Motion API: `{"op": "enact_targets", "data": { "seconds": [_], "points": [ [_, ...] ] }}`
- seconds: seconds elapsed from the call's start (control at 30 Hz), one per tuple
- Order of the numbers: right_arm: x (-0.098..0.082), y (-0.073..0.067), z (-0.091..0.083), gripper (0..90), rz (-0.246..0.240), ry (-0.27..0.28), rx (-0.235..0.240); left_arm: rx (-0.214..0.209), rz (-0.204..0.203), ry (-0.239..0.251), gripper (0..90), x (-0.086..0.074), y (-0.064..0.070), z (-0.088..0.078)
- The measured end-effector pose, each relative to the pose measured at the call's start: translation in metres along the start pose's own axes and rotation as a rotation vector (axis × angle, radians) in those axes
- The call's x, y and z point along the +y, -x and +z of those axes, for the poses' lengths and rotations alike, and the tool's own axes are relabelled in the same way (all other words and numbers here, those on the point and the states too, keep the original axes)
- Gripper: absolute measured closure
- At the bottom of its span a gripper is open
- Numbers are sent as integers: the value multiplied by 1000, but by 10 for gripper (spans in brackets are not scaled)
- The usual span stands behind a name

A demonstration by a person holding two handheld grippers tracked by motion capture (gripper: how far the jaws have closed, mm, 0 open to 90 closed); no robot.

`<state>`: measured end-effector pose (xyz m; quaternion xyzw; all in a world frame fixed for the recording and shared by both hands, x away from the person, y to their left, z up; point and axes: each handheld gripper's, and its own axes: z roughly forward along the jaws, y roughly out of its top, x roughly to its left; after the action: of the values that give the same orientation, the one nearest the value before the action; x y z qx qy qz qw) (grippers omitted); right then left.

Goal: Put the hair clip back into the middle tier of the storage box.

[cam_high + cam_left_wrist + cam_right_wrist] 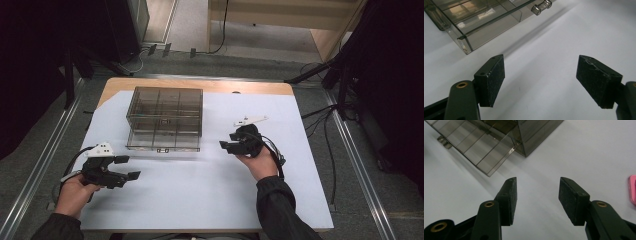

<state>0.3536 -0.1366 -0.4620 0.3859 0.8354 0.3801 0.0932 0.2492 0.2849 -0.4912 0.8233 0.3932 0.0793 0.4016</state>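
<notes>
A white sheet [200, 190] covers the table, bearing a smoky clear drawer box [165, 117] whose long side runs left-right, handle [541, 6] facing the person. The left gripper [127, 167] gapes wide and empty; the right gripper [226, 141] is parted, holding nothing.

Organizer box [474, 22] cut off at top and left edges of left gripper view, approx 11 o'clock; only a corner plus a small knob [541, 6] visible. Right gripper view: same box cropped at top edge, 12 o'clock. Compartment contents can't be told through smoky walls, high view too small. Pink object [632, 190] at 3 o'clock, sliced by right edge, identity unclear. Person's forearms [280, 210] cut by bottom edge, 6 o'clock. Table's [200, 200] near edge partly cropped.
</notes>
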Motion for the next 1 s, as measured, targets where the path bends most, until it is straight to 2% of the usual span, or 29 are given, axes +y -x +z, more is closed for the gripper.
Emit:
{"op": "enact_targets", "data": {
  "seconds": [0.17, 0.2, 0.27, 0.3, 0.37, 0.47, 0.63, 0.73, 0.87, 1.0],
  "points": [
    [1, 1, 2, 501, -12, 3, 2, 2, -4, -3, 239, 0, -3, -1],
    [1, 2, 5, 449, -5, -16, -3, 3, -6, 2, 238, 0, -3, -1],
    [1, 3, 6, 410, 14, -41, 6, 1, -3, 0, 238, 1, -3, 0],
    [1, 3, 6, 410, 14, -41, 6, 1, -3, 0, 238, 1, -3, 0],
    [2, 6, 8, 396, 49, -63, -1, 10, 0, -4, 239, 1, -2, 1],
    [2, 7, 8, 384, 45, -62, -8, 7, 2, -7, 239, 2, 0, 1],
    [0, 6, 8, 411, 22, -71, -14, 9, 7, -6, 239, 2, 0, 1],
    [1, 6, 9, 378, 36, -89, 1, 9, 12, -14, 240, 2, 1, 2],
    [2, 4, 10, 361, 42, -110, -13, 2, 21, -9, 243, 3, 1, 4],
    [2, 3, 11, 421, 19, -124, -29, -4, 24, -5, 243, 3, 2, 5]
  ]
}}
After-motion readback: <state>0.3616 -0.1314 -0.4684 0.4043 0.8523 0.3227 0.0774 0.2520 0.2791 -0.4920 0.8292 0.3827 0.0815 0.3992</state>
